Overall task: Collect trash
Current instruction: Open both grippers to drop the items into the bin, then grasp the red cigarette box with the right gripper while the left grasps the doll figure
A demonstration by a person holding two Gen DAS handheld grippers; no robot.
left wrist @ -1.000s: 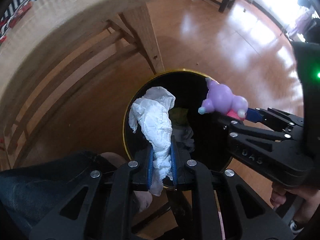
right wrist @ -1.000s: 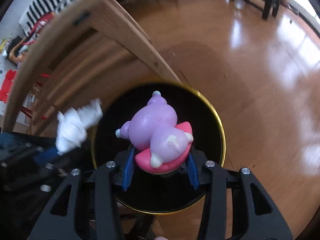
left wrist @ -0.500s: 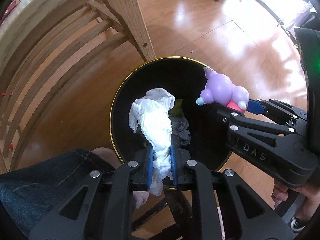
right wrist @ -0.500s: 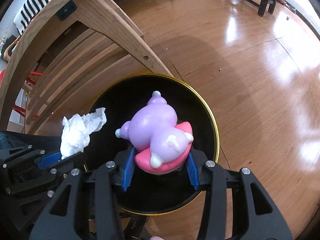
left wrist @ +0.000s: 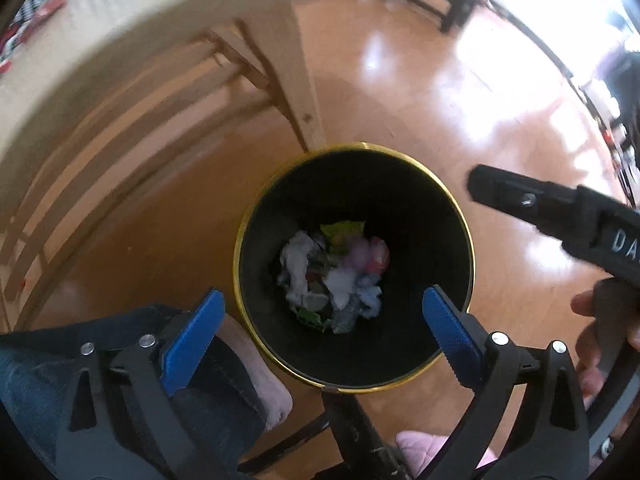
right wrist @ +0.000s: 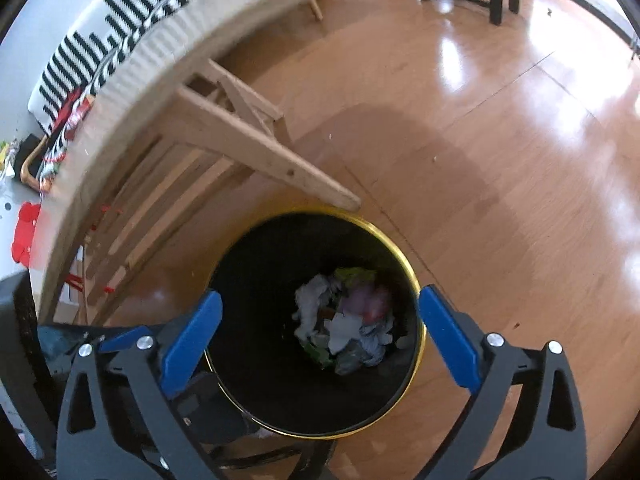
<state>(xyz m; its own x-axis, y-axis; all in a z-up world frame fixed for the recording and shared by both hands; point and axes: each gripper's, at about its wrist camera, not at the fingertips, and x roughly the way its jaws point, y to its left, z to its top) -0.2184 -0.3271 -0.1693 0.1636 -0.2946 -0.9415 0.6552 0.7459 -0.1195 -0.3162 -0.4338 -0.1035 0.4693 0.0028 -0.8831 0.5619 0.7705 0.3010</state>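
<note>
- Now both the left gripper (left wrist: 322,322) and right gripper (right wrist: 320,320) are held with jaws spread wide, empty.
- Trash (right wrist: 344,322) is seen inside the black bin (right wrist: 416,300), a purple toy (left wrist: 366,254) at 2 o'clock.
- Remaining litter cannot be judged.

We hold our left gripper (left wrist: 322,314) pointing downward with its jaws spread wide, the blue pads (left wrist: 188,342) far apart and nothing between them. Our right gripper (right wrist: 318,316) hangs in the same downward pose, jaws equally wide, its blue pads (right wrist: 448,338) bare. In the left wrist view one black finger of the right gripper (left wrist: 556,210) reaches in from the right edge, higher up and apart from the left one, and our right hand (left wrist: 604,332) wraps the handle below it, though motion blur softens the knuckles. Our knee in dark jeans (left wrist: 120,364) sits under the left gripper's left finger
</note>
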